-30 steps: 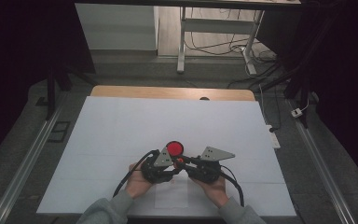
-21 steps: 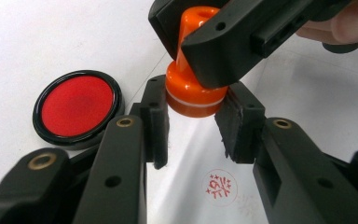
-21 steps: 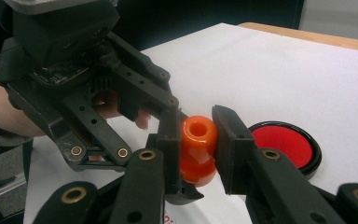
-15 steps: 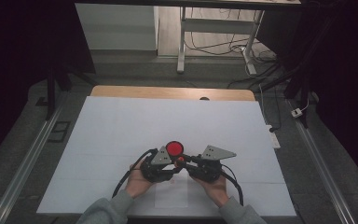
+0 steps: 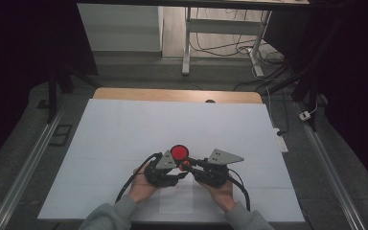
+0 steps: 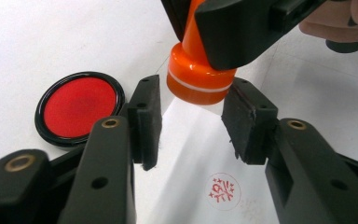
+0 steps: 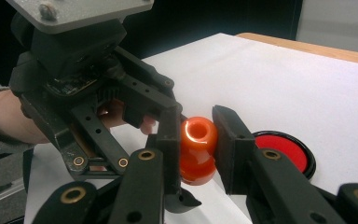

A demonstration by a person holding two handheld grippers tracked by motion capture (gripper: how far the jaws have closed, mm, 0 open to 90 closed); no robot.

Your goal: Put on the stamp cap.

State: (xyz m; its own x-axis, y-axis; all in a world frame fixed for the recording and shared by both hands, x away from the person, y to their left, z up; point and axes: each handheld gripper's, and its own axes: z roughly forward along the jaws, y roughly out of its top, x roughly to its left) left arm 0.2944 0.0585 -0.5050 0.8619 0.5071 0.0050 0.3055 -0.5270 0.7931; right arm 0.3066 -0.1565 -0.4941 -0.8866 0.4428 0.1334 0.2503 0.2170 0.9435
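Change: nothing has visibly shifted, both grippers still huddled beside the red ink pad [image 5: 179, 152].
Right gripper [image 7: 197, 135]: fingers clamped on the orange stamp [image 7: 197, 148].
Left gripper [image 6: 191, 122]: fingers spread, stamp base just beyond them.
Writing: red seal print [image 6: 223, 191] on white paper [image 5: 124, 129], characters unreadable.

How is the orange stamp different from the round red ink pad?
The orange stamp is tall and knob-shaped; the ink pad is flat and round. The stamp is glossy orange with a white band near its base; the ink pad is red with a black rim. The stamp is gripped between the right gripper jaws, lifted above the paper; the ink pad lies on the table untouched. Both look round from above.
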